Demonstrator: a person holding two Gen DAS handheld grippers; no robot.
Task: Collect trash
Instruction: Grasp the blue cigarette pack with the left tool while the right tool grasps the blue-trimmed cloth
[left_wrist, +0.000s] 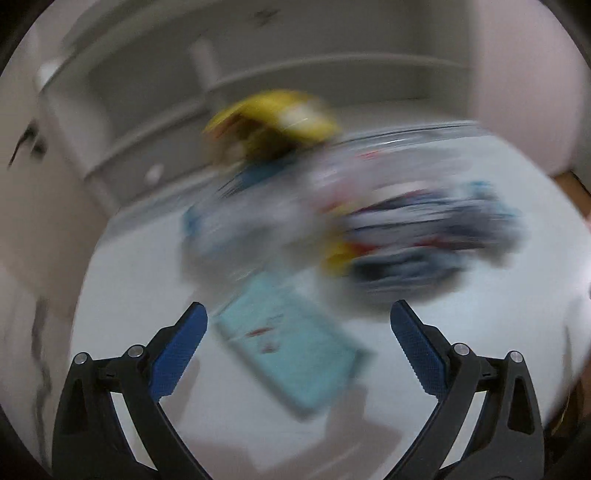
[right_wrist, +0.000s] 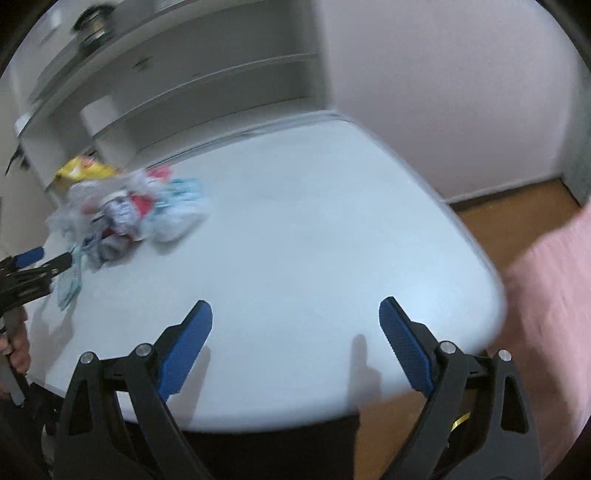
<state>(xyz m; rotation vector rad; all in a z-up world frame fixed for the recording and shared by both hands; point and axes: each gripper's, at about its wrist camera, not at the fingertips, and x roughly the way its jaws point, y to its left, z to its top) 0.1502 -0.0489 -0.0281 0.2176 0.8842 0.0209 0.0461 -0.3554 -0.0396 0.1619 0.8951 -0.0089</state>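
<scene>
Left gripper (left_wrist: 298, 314) spread wide and empty above white table (right_wrist: 314, 236), right gripper (right_wrist: 295, 314) likewise released, blurred trash pile (right_wrist: 125, 210) lay at ten o'clock, teal packet (left_wrist: 291, 343) nearest.

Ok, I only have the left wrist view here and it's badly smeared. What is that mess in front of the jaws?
Observer: In the right wrist view it's a pile of wrappers lying on a white table, close to the table's far left corner.
Operator: Is the other gripper holding any of it?
Observer: No. The right gripper has its jaws open over bare table, with nothing between them.
Operator: And what's off the table's edge?
Observer: A wooden floor to the right, below a plain wall.
Operator: Can you see my gripper from there?
Observer: Yes, the left gripper shows at the left edge, beside the pile.
</scene>
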